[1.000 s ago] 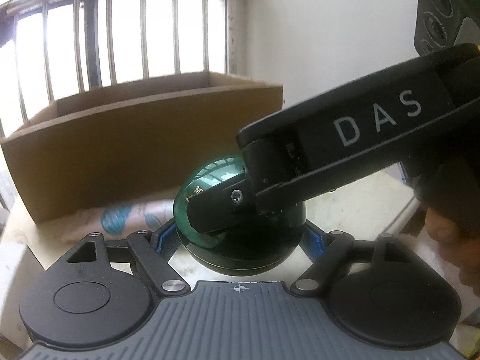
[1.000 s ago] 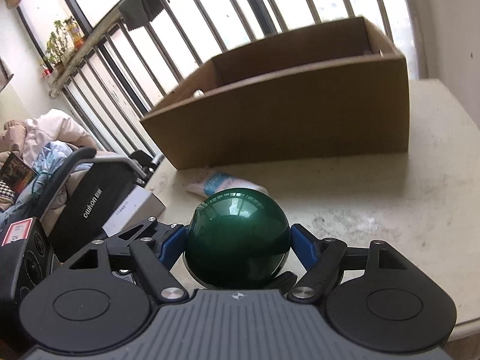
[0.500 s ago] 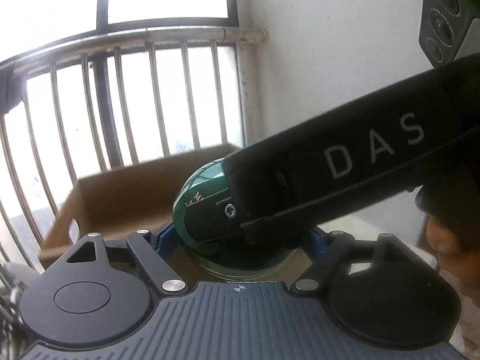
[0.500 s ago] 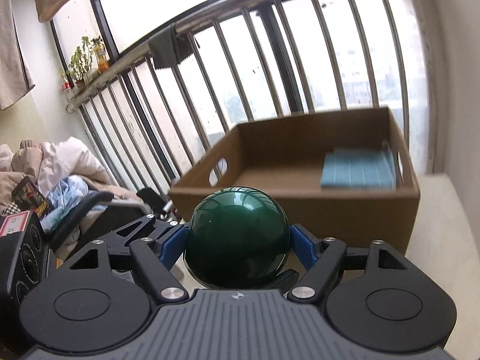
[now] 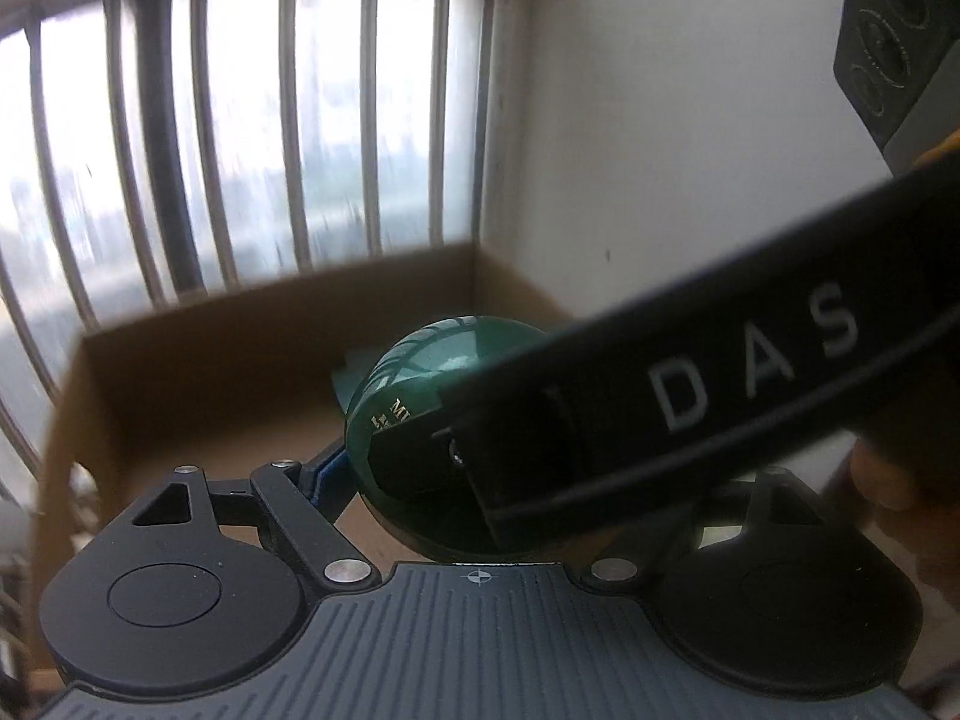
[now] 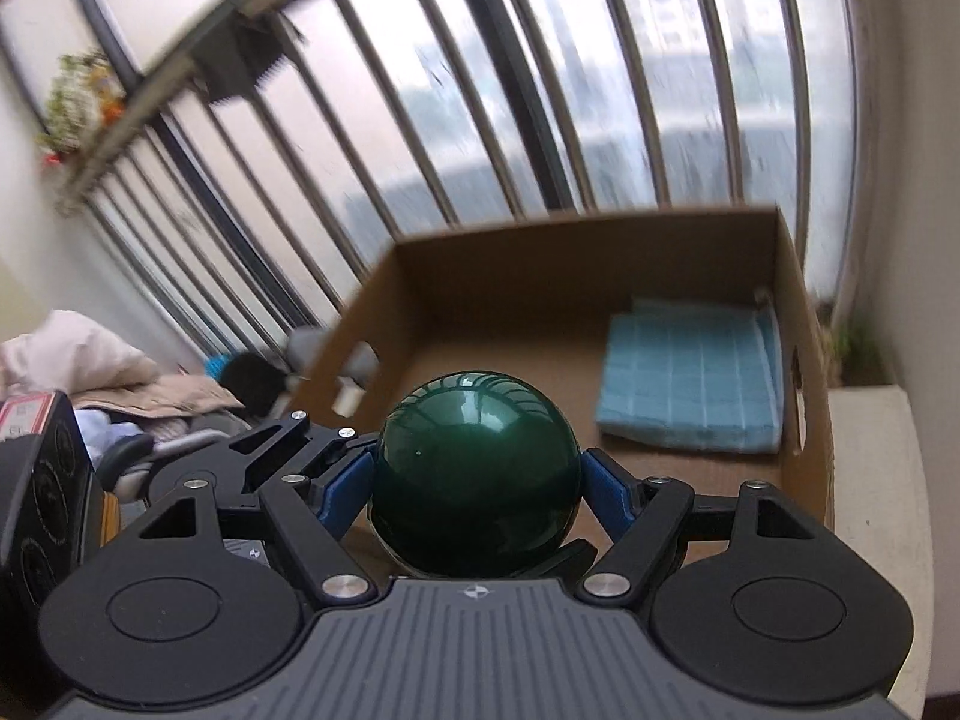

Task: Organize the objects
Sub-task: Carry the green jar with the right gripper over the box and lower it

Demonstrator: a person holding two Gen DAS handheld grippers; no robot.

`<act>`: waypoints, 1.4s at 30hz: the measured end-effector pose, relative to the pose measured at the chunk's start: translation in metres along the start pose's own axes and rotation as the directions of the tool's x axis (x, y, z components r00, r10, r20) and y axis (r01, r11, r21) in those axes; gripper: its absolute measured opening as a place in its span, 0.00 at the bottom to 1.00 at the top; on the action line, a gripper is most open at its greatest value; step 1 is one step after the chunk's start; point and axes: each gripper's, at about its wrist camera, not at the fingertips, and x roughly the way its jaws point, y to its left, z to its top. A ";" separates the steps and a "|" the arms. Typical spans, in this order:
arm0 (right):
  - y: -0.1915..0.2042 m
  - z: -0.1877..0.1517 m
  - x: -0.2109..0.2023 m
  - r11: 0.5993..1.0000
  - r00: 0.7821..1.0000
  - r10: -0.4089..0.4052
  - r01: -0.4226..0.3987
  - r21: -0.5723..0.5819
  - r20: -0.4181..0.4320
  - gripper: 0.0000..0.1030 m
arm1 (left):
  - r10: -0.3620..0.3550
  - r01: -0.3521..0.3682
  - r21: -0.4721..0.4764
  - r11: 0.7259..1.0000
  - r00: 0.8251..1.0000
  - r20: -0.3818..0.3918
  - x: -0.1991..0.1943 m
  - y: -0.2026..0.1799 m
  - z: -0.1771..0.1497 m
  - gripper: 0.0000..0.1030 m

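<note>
A glossy dark-green ball-shaped object, smooth and reflective with a little gold lettering on one side, is gripped between both pairs of tongs at once: the right tongs are clenched on it, blue pads pressing its left and right flanks, and the left tongs clasp it too, though only the near blue pad shows, the far one being hidden behind the black body of the other tool that crosses that view. The ball hangs in the air above the open brown cardboard box, over the box's near half and towards its left side, clear of the floor of the box. Inside, a folded light-blue cloth already lies flat in the far right corner, so at least one item appears to have been put away. The box stands on a pale tabletop, of which a bare strip shows along its right-hand edge, beside the barred window. Judging from this, the task is partway through: the carry of the ball looks nearly done, and what is left is to lower it onto the bare cardboard left of the cloth, release both grips, and withdraw. Whether more things wait outside the box cannot be told from these views.
</note>
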 end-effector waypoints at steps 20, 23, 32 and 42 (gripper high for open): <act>-0.072 0.042 0.109 0.985 0.916 -0.019 0.085 0.148 -0.402 0.76 | -0.190 0.060 -0.300 0.952 0.884 -0.427 0.134 0.048 0.017 0.79; -0.077 0.041 0.119 0.982 0.895 -0.019 0.101 0.161 -0.445 0.76 | -0.221 0.054 -0.348 0.936 0.859 -0.461 0.143 0.053 0.014 0.80; -0.087 0.037 0.128 0.982 0.879 -0.042 0.123 0.141 -0.475 0.75 | -0.282 0.086 -0.401 0.912 0.842 -0.461 0.144 0.053 0.014 0.83; -0.082 0.045 0.109 0.986 0.921 -0.019 0.081 0.144 -0.390 0.75 | -0.289 0.098 -0.413 0.906 0.855 -0.431 0.135 0.060 0.012 0.83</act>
